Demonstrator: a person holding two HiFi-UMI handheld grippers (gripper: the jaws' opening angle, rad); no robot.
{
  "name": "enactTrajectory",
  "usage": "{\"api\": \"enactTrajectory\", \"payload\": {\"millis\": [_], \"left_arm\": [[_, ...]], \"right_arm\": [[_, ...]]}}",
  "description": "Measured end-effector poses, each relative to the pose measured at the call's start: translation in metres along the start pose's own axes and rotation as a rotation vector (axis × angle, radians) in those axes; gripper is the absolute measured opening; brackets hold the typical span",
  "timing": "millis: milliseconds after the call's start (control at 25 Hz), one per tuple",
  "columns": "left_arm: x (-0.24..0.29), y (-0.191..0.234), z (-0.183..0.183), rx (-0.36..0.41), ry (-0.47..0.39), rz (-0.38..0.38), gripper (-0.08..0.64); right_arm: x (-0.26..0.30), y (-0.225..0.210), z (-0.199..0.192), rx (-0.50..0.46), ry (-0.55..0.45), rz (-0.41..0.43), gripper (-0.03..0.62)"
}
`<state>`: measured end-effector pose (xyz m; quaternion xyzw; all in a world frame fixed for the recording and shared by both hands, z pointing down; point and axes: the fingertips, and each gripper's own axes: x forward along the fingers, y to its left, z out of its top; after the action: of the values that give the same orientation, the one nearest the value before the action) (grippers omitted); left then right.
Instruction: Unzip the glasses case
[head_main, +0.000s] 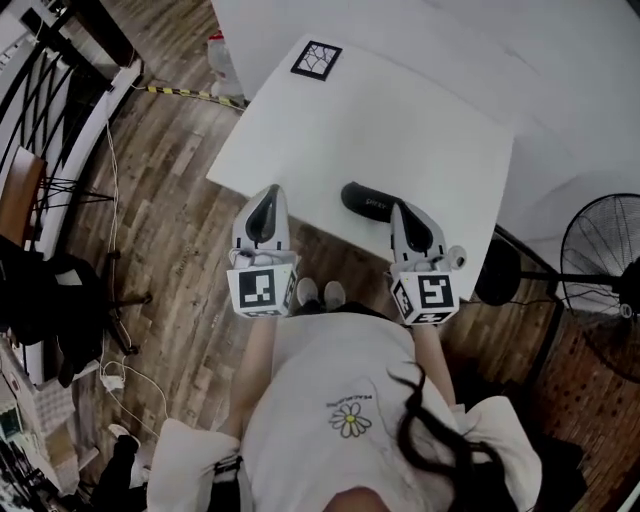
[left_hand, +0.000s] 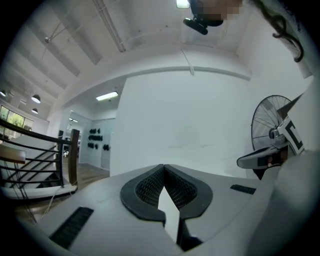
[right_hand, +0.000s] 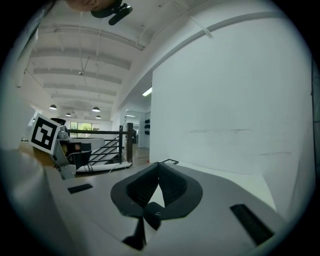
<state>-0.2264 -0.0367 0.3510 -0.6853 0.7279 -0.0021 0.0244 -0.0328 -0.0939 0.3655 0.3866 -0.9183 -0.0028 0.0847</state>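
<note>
A black glasses case (head_main: 366, 202) lies near the front edge of the white table (head_main: 400, 110). My right gripper (head_main: 401, 208) hovers over the case's right end, its jaws shut; in the right gripper view (right_hand: 159, 164) the tips meet, and a dark rounded bit of the case (right_hand: 155, 216) shows through the gap behind them, below the jaws. My left gripper (head_main: 265, 192) is at the table's front edge, left of the case and apart from it. In its own view (left_hand: 163, 166) the tips touch with nothing between them.
A square marker card (head_main: 316, 60) lies at the table's far edge. A standing fan (head_main: 605, 255) and a round black stool (head_main: 497, 272) are to the right. A chair (head_main: 20, 195) and a stair railing (head_main: 60, 60) stand on the wooden floor at left.
</note>
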Motion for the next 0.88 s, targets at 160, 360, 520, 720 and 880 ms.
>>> {"api": "enactTrajectory", "payload": {"millis": [160,360,520,720,880], "left_arm": [[0.026,-0.048,0.01,0.005,-0.048,-0.088,0.014],[0.062,-0.091,0.018,0.002,-0.077,-0.203,0.014],[0.09,-0.123,0.029,0.044,-0.097,-0.347,0.014],[0.115,-0.145,0.047,0.049,-0.134,-0.491,0.014],[0.13,-0.141,0.043,0.085,-0.123,-0.563,0.014]], "right_arm": [[-0.022,-0.043,-0.012,-0.01,-0.02,-0.08,0.006],[-0.034,-0.084,-0.008,0.076,-0.042,-0.184,0.006],[-0.043,-0.106,0.002,0.079,-0.07,-0.282,0.007],[-0.05,-0.122,0.003,0.109,-0.087,-0.413,0.006],[-0.047,-0.12,-0.002,0.122,-0.064,-0.488,0.006]]}}
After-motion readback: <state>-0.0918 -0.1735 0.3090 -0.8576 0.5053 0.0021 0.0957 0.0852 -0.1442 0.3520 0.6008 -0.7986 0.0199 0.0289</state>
